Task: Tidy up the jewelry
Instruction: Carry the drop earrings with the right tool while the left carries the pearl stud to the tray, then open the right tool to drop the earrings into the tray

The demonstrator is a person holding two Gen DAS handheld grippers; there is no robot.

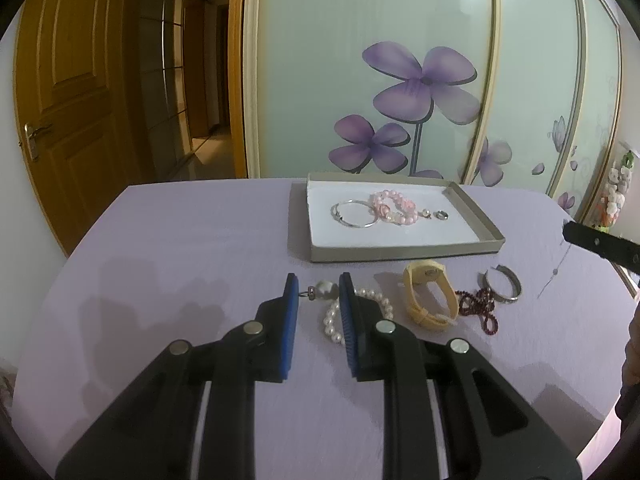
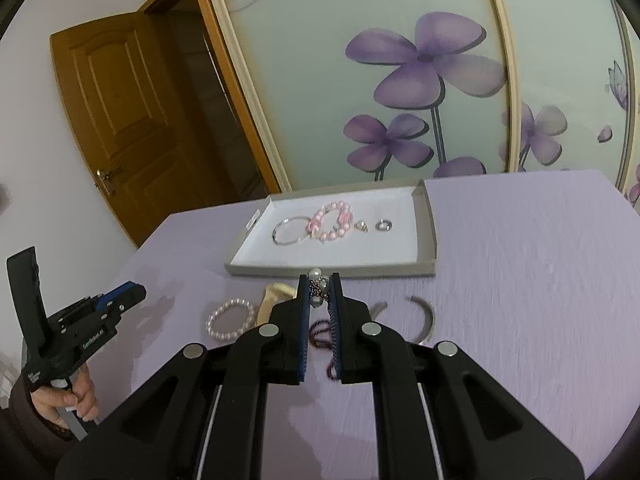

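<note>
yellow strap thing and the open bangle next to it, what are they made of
Yellow strap: looks like matte silicone or rubber, with a soft bend and no shine. Open bangle: looks like polished metal, thin, rigid, with grey glints; which metal can't be told.

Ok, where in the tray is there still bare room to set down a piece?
In the tray, the white floor is bare along the near wall and right of the ring. Crowded: the middle, where silver bangle and pink bracelet touch. The right gripper holds a pearl pendant.
</note>
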